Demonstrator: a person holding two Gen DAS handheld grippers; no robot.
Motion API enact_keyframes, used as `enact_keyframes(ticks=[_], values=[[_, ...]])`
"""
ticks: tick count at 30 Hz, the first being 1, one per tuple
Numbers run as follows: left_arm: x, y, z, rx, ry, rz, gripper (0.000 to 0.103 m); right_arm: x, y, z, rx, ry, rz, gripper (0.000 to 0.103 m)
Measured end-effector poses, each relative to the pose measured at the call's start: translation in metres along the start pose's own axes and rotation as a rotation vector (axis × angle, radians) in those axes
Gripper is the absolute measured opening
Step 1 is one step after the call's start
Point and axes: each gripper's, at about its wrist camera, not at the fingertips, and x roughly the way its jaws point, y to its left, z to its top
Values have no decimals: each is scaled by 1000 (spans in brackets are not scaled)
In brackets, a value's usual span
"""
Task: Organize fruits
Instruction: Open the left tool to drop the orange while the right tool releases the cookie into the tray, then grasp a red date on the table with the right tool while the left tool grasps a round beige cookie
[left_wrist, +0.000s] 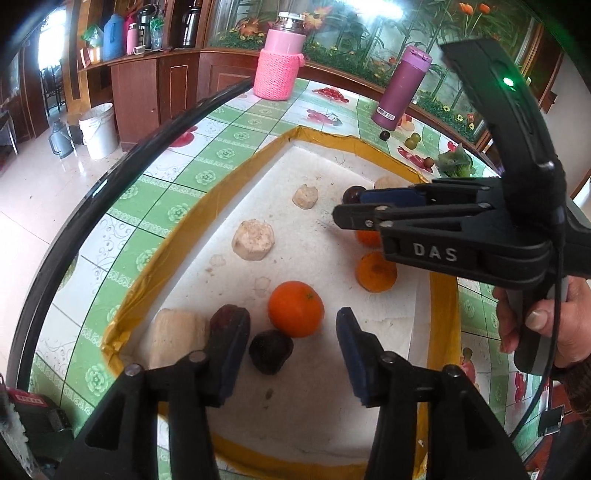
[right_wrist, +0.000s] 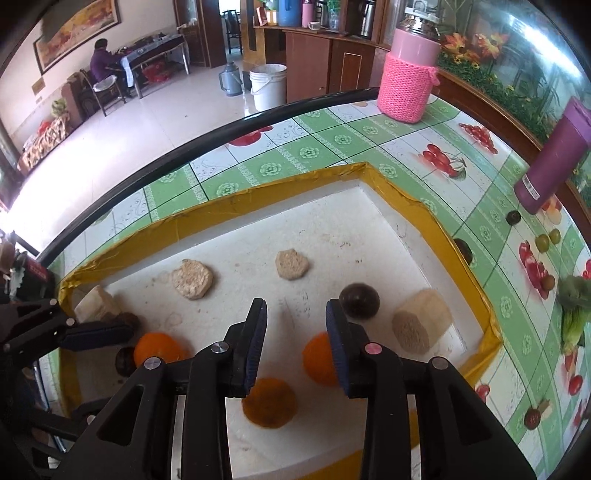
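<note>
Fruit lies in the yellow-rimmed tray (left_wrist: 192, 218) on the counter (left_wrist: 207, 147): left tongs (left_wrist: 291, 354) spread, empty, near an orange (left_wrist: 295, 308); right tongs (right_wrist: 295, 343) parted, empty, above another orange (right_wrist: 317, 360).

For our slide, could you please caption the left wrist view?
Open left claw poised over a round orange fruit and a dark purple fruit inside a white foam tray with yellow-taped rim.

Bright daylight, window glare top-left, heavy fisheye warp w/ dark, blurry edges.
</note>
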Motion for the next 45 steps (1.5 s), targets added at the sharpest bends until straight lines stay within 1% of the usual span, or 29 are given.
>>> enact_keyframes(ticks=[3,8,9,10,11,13,14,17,21,23,25,26,28,29,33,38,41,42,44,45], values=[[-6,1,-3,2,-9,19,61,-14,1,-10,35,-18,13,34],[-24,-1,-8,22,-36,42,68,-45,-3,-38,121,-52,43,40],[-28,-1,-8,22,-43,44,70,-53,-4,-46,136,-60,38,46],[-31,-2,-8,20,-50,43,71,-61,-5,-54,147,-67,29,54],[-34,-2,-8,17,-55,40,72,-68,-6,-62,159,-77,8,57],[-39,-6,-7,13,-61,30,75,-81,-12,-79,189,-82,-51,85],[-40,-9,-5,13,-64,28,75,-86,-18,-89,217,-79,-73,88],[-42,-23,-1,35,-67,10,75,-95,-44,-118,318,-50,-139,88],[-41,-52,2,87,-60,-21,76,-103,-90,-153,441,-46,-200,89],[-38,-69,3,115,-52,-39,76,-107,-117,-167,513,-60,-232,89],[-36,-85,4,148,-45,-51,78,-113,-141,-179,591,-100,-242,89],[-34,-93,4,163,-41,-55,79,-112,-153,-181,627,-111,-238,89],[-31,-107,4,189,-34,-62,79,-107,-175,-182,688,-105,-235,89],[-29,-113,3,199,-29,-66,80,-104,-183,-183,697,-107,-238,89],[-22,-128,5,219,-9,-81,80,-88,-203,-169,678,-138,-280,89],[-18,-139,6,239,5,-78,80,-67,-220,-157,691,-143,-301,89],[-16,-143,7,248,5,-75,80,-59,-230,-158,733,-149,-290,84],[-15,-144,9,250,5,-75,80,-57,-233,-159,746,-151,-279,80],[-10,-148,13,252,10,-81,80,-56,-234,-159,733,-158,-307,70],[-7,-151,16,254,13,-84,80,-56,-234,-158,709,-153,-328,61]])
